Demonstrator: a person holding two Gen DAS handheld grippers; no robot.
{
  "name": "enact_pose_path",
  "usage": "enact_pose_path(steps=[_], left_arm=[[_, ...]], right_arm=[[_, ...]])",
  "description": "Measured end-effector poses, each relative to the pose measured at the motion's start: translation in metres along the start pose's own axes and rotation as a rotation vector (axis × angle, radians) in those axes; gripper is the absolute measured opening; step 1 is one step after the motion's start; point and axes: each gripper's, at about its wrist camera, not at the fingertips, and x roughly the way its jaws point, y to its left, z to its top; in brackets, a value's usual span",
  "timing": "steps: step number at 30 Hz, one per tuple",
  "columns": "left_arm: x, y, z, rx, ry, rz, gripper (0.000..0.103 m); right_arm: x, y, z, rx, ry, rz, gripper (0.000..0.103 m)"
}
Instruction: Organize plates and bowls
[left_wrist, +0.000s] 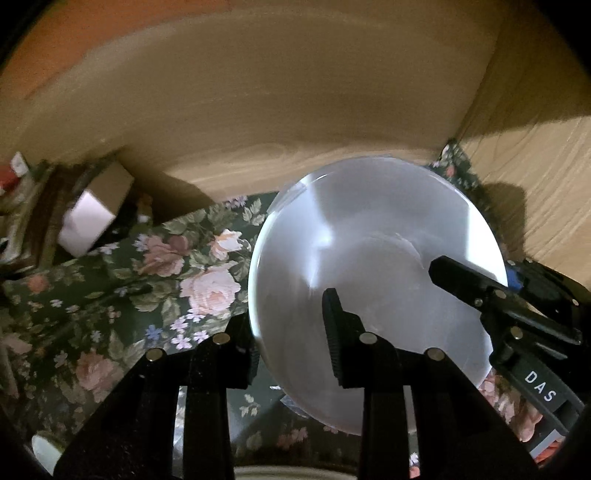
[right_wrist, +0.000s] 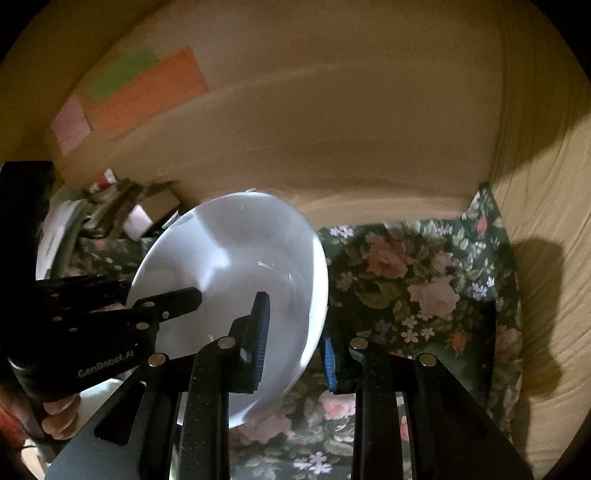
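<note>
A white plate (left_wrist: 373, 266) is clamped at opposite rims by the left gripper (left_wrist: 291, 336) and right gripper (right_wrist: 295, 339) — held tilted above the floral cloth (right_wrist: 424, 280). Placement is judged not yet done.

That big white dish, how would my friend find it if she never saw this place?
Look for the flowery green tablecloth in front of the tan wall. Above it, two black tools pinch one round white plate by opposite edges, the left tool and the right tool. It is the only big, plain, shiny white circle there.
</note>
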Motion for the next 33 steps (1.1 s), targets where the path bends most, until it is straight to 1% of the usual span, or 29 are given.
enact_pose_path(steps=[5, 11, 18, 26, 33], left_arm=[[-0.031, 0.010, -0.009, -0.018, -0.051, 0.002, 0.031], [-0.061, 0.022, -0.023, -0.035, -0.098, 0.017, 0.031], [-0.093, 0.043, -0.043, -0.078, -0.146, 0.036, 0.031], [-0.120, 0.070, -0.067, -0.130, -0.179, 0.068, 0.031], [-0.140, 0.094, -0.091, -0.190, -0.198, 0.091, 0.031]], right_arm=[[-0.015, 0.022, 0.000, -0.028, -0.038, 0.014, 0.023], [-0.026, 0.043, -0.004, -0.056, -0.060, 0.039, 0.023], [-0.034, 0.075, -0.010, -0.101, -0.075, 0.078, 0.023], [-0.035, 0.112, -0.017, -0.156, -0.077, 0.128, 0.023], [-0.034, 0.147, -0.026, -0.218, -0.063, 0.181, 0.023]])
